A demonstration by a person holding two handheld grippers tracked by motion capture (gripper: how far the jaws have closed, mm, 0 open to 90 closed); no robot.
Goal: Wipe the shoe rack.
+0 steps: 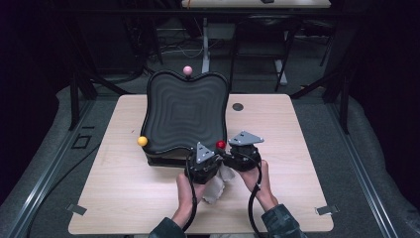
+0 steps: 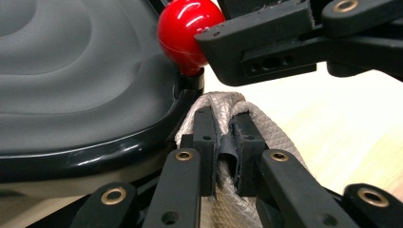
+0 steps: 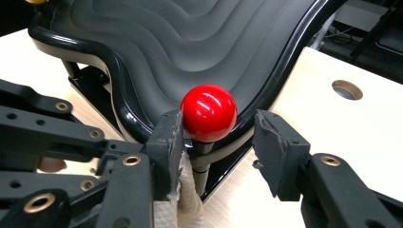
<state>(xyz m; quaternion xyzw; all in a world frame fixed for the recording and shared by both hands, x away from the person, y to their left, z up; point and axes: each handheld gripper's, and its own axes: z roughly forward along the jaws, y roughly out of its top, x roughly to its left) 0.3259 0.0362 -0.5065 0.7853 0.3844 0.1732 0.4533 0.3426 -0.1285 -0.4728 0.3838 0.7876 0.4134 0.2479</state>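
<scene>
A black wavy tray (image 1: 182, 110) stands tilted on a stand on the wooden table (image 1: 124, 188). A red ball knob (image 1: 221, 145) sticks up at its near right corner. My right gripper (image 3: 218, 142) is open with its jaws on either side of the red ball (image 3: 209, 113); the left pad (image 3: 167, 142) is touching or nearly touching it. My left gripper (image 2: 223, 142) is shut on a fold of beige cloth (image 2: 266, 128) just below the tray's rim (image 2: 95, 152) and the red ball (image 2: 187, 33). Both grippers (image 1: 208, 158) (image 1: 225, 151) sit close together there, with the cloth (image 1: 218, 187) under them.
A yellow ball knob (image 1: 142, 141) marks the tray's near left corner and a pink one (image 1: 187, 70) its far edge. A round hole (image 1: 237, 106) is in the table behind the tray's right side. Dark frame legs and cables stand beyond the table.
</scene>
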